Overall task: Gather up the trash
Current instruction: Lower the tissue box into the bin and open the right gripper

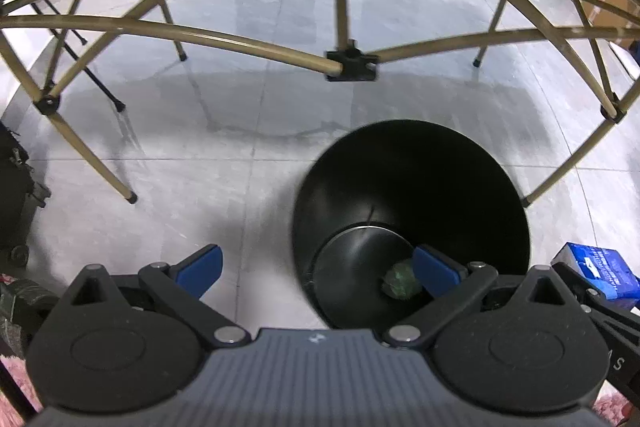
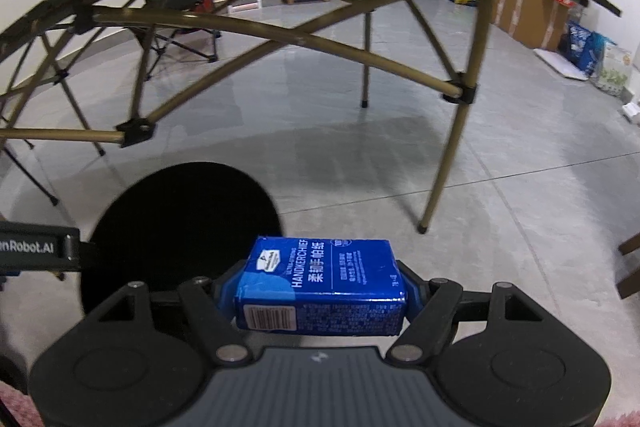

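A round black trash bin stands on the grey tiled floor under a folding table. A small green crumpled wad lies at its bottom. My left gripper hangs open above the bin's near left rim, with nothing between its blue fingers. My right gripper is shut on a blue handkerchief tissue pack, held crosswise just right of the bin. The same pack shows at the right edge of the left wrist view.
Tan table legs and cross braces arch over the bin; one leg stands just right of it. Folding chairs are behind. Cardboard boxes and bags line the right wall. A black wheeled object is at the left.
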